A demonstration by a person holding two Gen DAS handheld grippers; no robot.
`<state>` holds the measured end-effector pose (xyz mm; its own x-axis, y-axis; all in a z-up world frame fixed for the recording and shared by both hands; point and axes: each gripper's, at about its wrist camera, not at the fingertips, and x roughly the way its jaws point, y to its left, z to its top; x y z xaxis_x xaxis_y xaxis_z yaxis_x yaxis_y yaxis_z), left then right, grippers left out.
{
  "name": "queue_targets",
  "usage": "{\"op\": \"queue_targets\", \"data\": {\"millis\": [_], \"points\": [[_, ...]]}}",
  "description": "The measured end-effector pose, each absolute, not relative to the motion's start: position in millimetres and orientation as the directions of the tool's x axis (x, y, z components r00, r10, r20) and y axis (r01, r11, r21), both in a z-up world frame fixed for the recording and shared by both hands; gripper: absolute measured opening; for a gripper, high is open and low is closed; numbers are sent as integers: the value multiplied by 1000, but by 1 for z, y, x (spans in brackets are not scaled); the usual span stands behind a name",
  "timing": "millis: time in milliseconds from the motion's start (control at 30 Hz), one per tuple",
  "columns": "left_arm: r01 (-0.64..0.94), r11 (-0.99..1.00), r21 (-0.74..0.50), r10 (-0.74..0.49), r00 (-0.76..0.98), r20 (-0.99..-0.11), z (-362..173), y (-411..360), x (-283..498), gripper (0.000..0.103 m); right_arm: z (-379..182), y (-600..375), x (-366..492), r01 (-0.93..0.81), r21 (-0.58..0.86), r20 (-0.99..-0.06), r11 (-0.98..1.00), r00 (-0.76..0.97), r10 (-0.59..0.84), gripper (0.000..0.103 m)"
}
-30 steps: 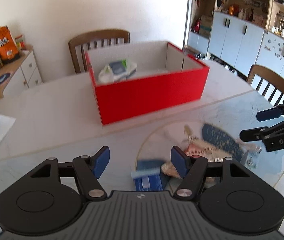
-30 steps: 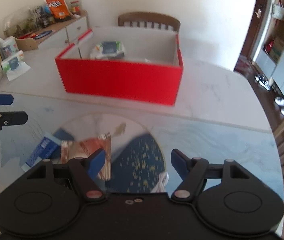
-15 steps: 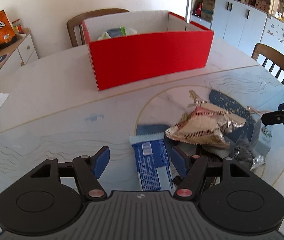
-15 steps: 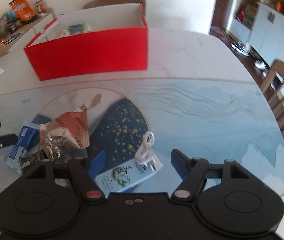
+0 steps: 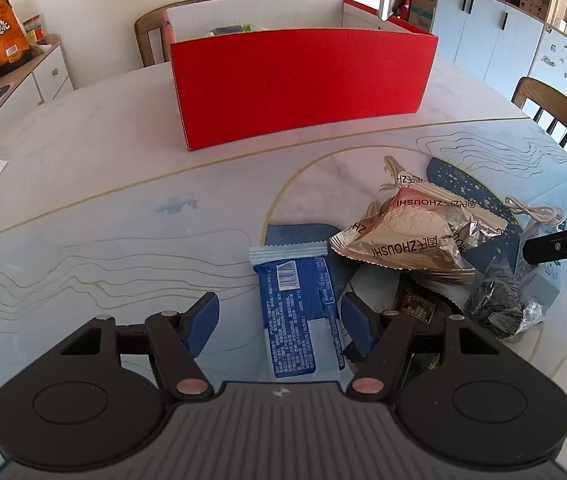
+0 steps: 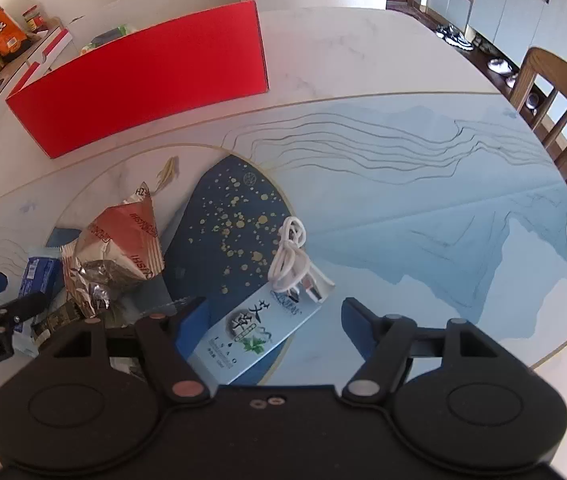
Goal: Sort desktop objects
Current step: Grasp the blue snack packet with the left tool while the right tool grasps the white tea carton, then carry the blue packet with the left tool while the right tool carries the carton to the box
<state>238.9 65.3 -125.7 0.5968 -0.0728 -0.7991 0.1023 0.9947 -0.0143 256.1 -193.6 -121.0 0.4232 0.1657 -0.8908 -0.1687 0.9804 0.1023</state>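
- Lining up picks: blue snack packet (image 5: 297, 312) flat on the counter (image 5: 95, 208) between my left gripper (image 5: 279, 322) fingers, which are open, not touching it.
- Right gripper (image 6: 269, 326) fingers also open, over the white carton (image 6: 251, 334); coiled white cable (image 6: 291, 258) sits on its far end.
- Next, I judge: lower, close, lift toward red box (image 5: 303, 84).
- Foil bag (image 5: 407, 236) crowds my left gripper's right side; counter up to the box is open.
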Motion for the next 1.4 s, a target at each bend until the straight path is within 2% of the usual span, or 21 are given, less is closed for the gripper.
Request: {"op": "queue_targets", "data": {"millis": [300, 533, 700, 833, 967, 1400], "points": [[98, 995, -14, -68, 585, -808, -135, 65, 241, 66, -127, -183, 255, -159, 112, -914, 981, 371, 165, 70], [98, 995, 2, -57, 589, -806, -136, 62, 244, 65, -131, -186, 248, -188, 68, -910, 980, 391, 138, 69], [112, 994, 0, -66, 584, -809, -135, 60, 244, 55, -132, -187, 241, -227, 29, -903, 974, 412, 123, 58], [113, 994, -6, -71, 581, -811, -133, 61, 244, 42, -131, -186, 238, -255, 14, -901, 967, 416, 123, 51], [106, 994, -21, -79, 579, -812, -132, 64, 244, 39, -129, -185, 237, -276, 18, -900, 961, 413, 136, 33], [97, 993, -61, -105, 558, -823, -129, 68, 239, 36, -124, -189, 232, -311, 39, -908, 950, 385, 164, 30]]}}
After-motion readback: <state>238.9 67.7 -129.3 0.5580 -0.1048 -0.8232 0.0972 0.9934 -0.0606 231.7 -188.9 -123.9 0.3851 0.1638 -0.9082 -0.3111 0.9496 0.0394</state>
